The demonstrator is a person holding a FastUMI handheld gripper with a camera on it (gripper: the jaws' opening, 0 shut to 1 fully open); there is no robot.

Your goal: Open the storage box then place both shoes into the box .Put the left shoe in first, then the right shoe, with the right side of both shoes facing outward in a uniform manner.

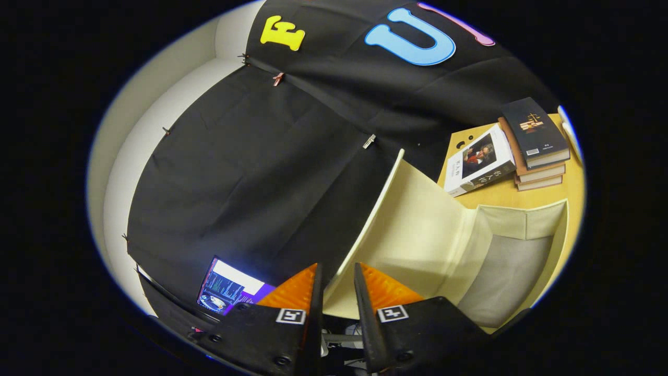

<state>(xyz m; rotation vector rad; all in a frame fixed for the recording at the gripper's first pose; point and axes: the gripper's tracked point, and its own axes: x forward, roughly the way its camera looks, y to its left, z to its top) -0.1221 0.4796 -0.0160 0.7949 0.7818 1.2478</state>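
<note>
- The gripper (338, 284) has its jaws narrowed around the edge of the raised lid (412, 209); whether both fingers actually press it is hard to tell.
- Beyond them, the cream storage box (522, 250) stands open on the wooden table (501, 196), its interior partly cut off.
- Farther off, books (532, 141) lie stacked.
- A lit screen (227, 287) peeks beside the fingers, half hidden.

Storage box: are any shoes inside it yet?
No: the open storage box shows a bare interior, its raised lid sits between the tongs, and books lie beyond.
</note>
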